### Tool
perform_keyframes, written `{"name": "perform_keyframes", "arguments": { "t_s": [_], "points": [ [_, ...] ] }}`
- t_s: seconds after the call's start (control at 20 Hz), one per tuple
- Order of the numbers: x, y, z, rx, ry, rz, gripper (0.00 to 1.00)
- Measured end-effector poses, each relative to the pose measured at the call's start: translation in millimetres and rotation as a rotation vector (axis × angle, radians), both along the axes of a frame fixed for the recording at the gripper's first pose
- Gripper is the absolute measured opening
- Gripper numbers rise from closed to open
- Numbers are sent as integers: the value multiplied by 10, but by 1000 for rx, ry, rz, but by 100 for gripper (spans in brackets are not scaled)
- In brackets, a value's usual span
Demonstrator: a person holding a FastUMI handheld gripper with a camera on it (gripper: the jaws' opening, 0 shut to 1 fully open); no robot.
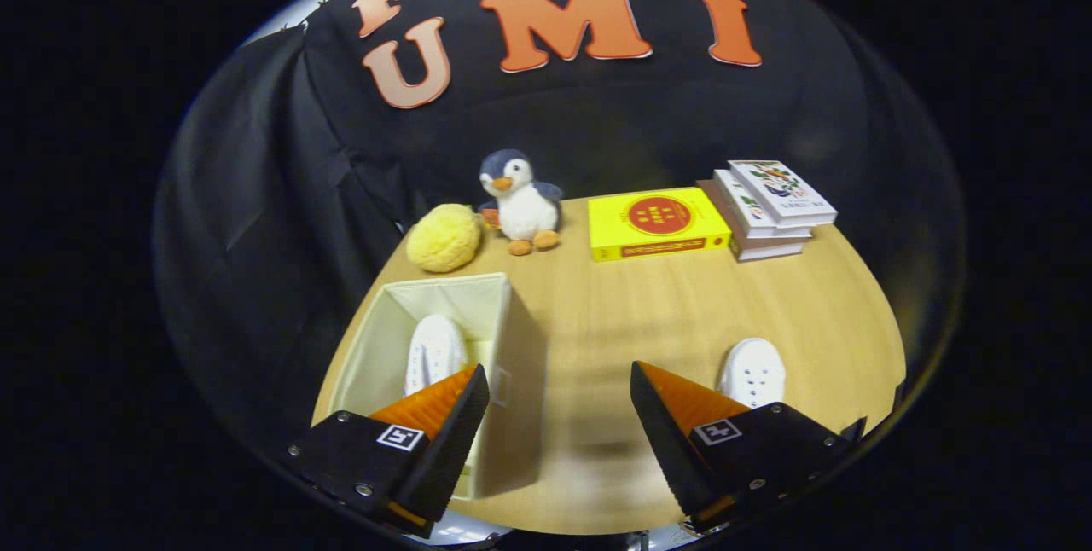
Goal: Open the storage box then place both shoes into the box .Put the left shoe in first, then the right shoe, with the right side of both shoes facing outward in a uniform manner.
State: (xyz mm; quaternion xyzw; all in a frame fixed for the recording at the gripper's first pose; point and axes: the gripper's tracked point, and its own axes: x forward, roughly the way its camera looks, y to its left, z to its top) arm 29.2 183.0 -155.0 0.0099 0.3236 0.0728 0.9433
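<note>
My fingers (559,380) are spread wide, gripping nothing, above the bare table (648,304). Under my left finger the open storage box (512,363) holds one white shoe (433,352); the other shoe (752,372) lies just beyond my right finger.

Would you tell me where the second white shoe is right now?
In the gripper view, it lies on the table beside the open gripper's right finger, outside the box.

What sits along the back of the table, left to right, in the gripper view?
Yellow sponge ball → penguin plush → yellow book → stack of white books. The gripper is open, nothing between its fingers.
</note>
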Motion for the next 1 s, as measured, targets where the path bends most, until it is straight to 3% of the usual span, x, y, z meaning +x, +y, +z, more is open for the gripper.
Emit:
{"name": "perform_keyframes", "arguments": {
  "t_s": [0.25,0.75,0.85,1.0],
  "points": [
    [-132,-1094,-440,-87,135,-118,99],
    [-231,-1883,-1410,-95,388,-161,97],
    [-195,-1914,-1549,-104,423,-144,90],
    [-203,-1924,-1709,-143,484,-88,71]
  ]
}}
